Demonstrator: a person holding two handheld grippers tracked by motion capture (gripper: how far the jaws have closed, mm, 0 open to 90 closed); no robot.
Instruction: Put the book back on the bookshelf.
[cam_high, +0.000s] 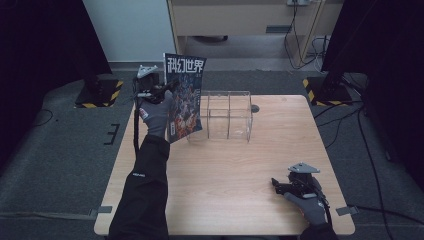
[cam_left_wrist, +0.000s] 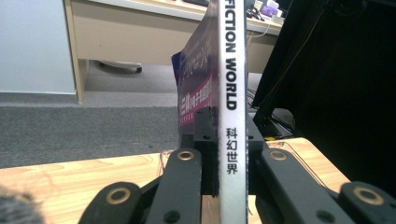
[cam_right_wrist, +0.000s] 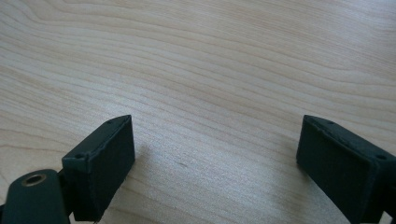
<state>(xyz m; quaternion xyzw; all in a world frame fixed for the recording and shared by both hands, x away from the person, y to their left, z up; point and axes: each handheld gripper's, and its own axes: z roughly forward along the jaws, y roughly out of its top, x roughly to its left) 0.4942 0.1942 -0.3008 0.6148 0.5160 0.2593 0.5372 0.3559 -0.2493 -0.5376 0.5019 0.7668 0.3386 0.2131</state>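
**Magazine going into the clear organizer**

Nearest the camera, the right gripper sits low over the table, jaws spread wide with nothing between them. Further out, the left gripper is clamped on the spine of the magazine, holding it upright just left of the clear acrylic organizer. Its compartments look empty. Probably best to keep the magazine vertical and square with a slot before lowering, since those dividers look tight.

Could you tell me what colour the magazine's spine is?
White with black lettering, the magazine's spine shows best in the left gripper view.
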